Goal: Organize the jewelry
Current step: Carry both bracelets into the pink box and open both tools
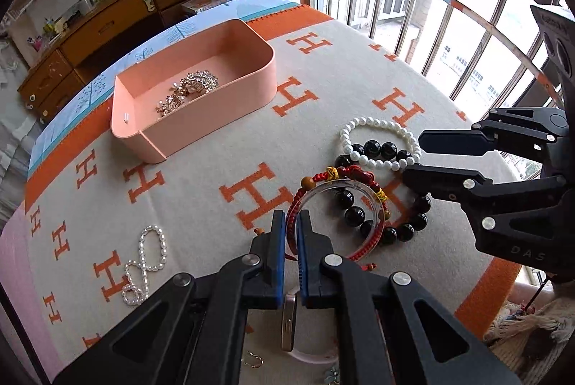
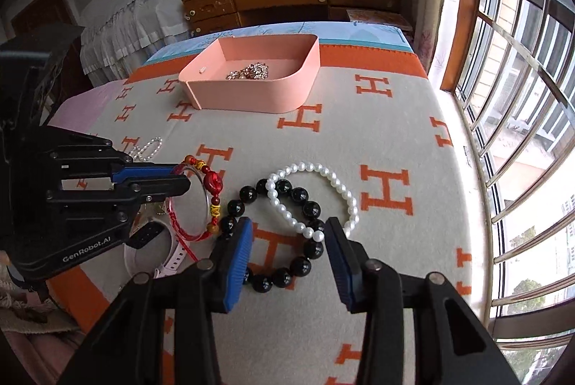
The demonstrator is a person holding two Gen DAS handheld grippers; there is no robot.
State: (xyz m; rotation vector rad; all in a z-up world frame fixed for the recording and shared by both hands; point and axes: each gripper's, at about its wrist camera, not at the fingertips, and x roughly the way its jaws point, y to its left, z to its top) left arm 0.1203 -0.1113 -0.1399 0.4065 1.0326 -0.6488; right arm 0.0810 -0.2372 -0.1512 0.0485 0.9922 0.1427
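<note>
My left gripper (image 1: 291, 223) is shut on the near rim of the red cord bracelet (image 1: 363, 174), which lies with a clear bangle (image 1: 341, 185) on the blanket. It also shows in the right wrist view (image 2: 181, 180). My right gripper (image 2: 287, 234) is open, its jaws either side of the black bead bracelet (image 2: 309, 209) and white pearl bracelet (image 2: 334, 180). It shows from the side in the left wrist view (image 1: 411, 155). The pink tray (image 1: 251, 86) holds gold jewelry (image 1: 194, 86).
A small pearl strand (image 1: 143, 262) lies at the left on the orange-H blanket (image 1: 215, 151). A pink-strapped watch (image 2: 169, 252) lies under my left gripper. Window bars (image 2: 521, 97) run along the right. A wooden dresser (image 2: 287, 0) stands behind.
</note>
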